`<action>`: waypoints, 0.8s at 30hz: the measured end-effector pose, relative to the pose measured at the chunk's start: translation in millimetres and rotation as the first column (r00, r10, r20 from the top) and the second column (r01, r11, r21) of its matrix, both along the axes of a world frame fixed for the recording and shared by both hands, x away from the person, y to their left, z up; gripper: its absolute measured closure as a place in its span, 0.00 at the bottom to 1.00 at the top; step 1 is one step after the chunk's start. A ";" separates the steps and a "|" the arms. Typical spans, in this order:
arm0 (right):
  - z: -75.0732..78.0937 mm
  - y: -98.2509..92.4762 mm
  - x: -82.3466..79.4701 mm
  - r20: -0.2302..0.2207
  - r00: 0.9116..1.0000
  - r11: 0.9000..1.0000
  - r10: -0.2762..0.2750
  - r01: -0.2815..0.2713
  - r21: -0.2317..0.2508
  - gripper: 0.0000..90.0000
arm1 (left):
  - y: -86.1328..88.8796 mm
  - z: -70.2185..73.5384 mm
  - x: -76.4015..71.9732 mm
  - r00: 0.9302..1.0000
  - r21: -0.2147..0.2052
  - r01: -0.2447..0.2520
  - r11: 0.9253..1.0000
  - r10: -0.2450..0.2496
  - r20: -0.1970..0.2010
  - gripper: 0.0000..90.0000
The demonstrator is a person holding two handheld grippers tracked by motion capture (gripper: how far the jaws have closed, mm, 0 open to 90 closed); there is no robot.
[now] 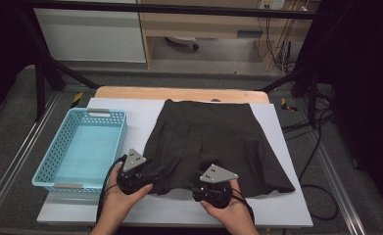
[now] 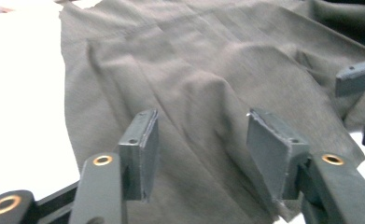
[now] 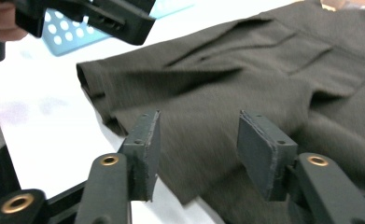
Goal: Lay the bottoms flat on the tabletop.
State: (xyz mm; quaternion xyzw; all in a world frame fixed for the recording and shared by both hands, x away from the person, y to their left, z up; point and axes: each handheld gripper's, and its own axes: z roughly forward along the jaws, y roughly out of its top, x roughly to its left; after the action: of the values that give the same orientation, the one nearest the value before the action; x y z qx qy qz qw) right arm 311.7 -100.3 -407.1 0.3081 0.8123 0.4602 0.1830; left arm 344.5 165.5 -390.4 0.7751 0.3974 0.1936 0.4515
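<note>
Both grippers hang over the near hem of the dark pleated skirt (image 1: 213, 142), jaws parted and gripping nothing. The left gripper (image 2: 201, 140) sits at the hem's basket-side corner, the right gripper (image 3: 196, 144) mid-hem. The skirt lies flat beside the blue basket (image 1: 57, 147), waistband far, hem running crosswise under both.

Wooden desk (image 1: 130, 92), mostly covered by a white sheet (image 1: 282, 205). Directly on the sheet: dark pleated skirt (image 1: 213, 137) spread flat at the middle, waistband toward the far edge, hem toward the near edge; light blue perforated basket (image 1: 47, 164) at the left, just beside the skirt.
</note>
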 end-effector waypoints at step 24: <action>-5.5 110.3 16.0 -0.035 0.991 0.990 0.133 -0.134 -0.047 0.20 | 71.8 23.1 29.8 0.984 -0.004 -0.179 0.984 0.179 -0.027 0.18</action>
State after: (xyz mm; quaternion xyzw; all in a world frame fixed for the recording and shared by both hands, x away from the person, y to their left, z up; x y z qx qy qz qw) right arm 327.7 10.0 -412.6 0.2557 0.8450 0.4463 0.1465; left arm 374.3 237.3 -367.3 0.7373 0.4718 0.2218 0.4297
